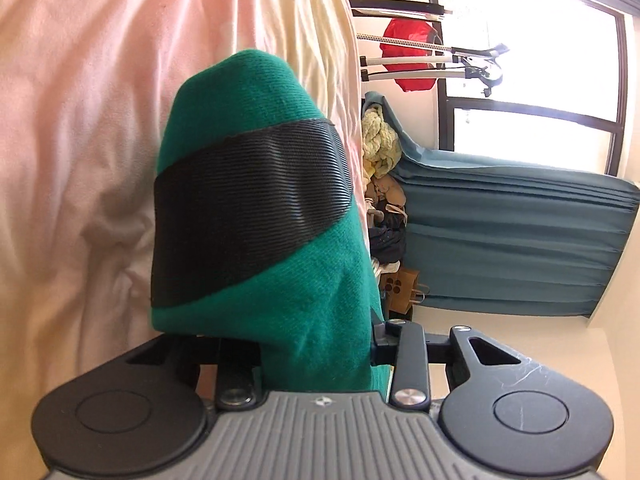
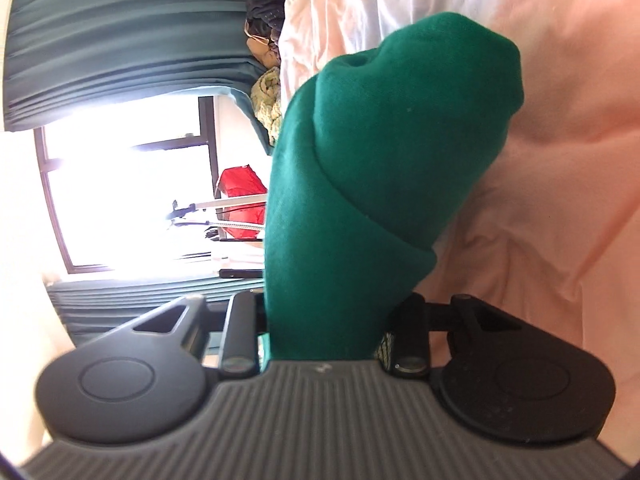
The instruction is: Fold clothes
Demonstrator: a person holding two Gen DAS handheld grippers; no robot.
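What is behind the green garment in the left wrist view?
Behind the green garment lies the pink-white bedsheet. The garment covers the left gripper except one ribbed black finger; whatever is directly behind is hidden.

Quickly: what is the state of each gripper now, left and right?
Left gripper: closed on the green garment.
Right gripper: closed on the green garment; its fingers are covered by the cloth.

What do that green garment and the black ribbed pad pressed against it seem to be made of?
The green garment looks like soft knit, perhaps fleece or cotton jersey: matte, with fine knit rows and a slight fuzz. The black ribbed pad looks like rubber or soft plastic: close parallel ridges and a dull sheen. Neither is certain from looks alone.
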